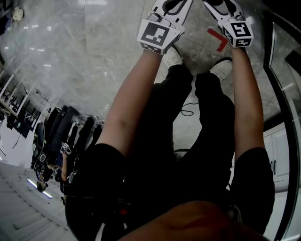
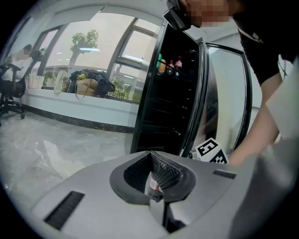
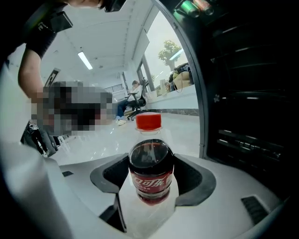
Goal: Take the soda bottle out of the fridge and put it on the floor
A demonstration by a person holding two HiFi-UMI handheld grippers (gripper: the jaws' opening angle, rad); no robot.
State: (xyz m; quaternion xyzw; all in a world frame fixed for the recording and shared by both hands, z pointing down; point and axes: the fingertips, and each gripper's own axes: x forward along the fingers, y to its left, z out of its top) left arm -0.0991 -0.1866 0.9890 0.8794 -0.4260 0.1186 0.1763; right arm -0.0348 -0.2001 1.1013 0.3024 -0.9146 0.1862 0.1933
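Note:
A soda bottle (image 3: 150, 168) with a red cap, dark cola and a red label stands between the jaws of my right gripper (image 3: 152, 184), which is shut on its body. In the head view both arms reach down toward the marble floor (image 1: 84, 52), with the left gripper (image 1: 170, 5) and the right gripper (image 1: 221, 4) at the top edge; the bottle is hidden there. My left gripper (image 2: 156, 179) has its jaws together, with only a red-and-white sliver showing in the notch. The black fridge (image 2: 170, 98) stands open behind it.
Several bottles (image 2: 168, 65) sit on the fridge's top shelf, and its glass door (image 2: 229, 102) swings out to the right. A red tape mark (image 1: 218, 38) lies on the floor by the person's shoes (image 1: 222, 68). Office chairs (image 1: 61, 127) and people are farther off.

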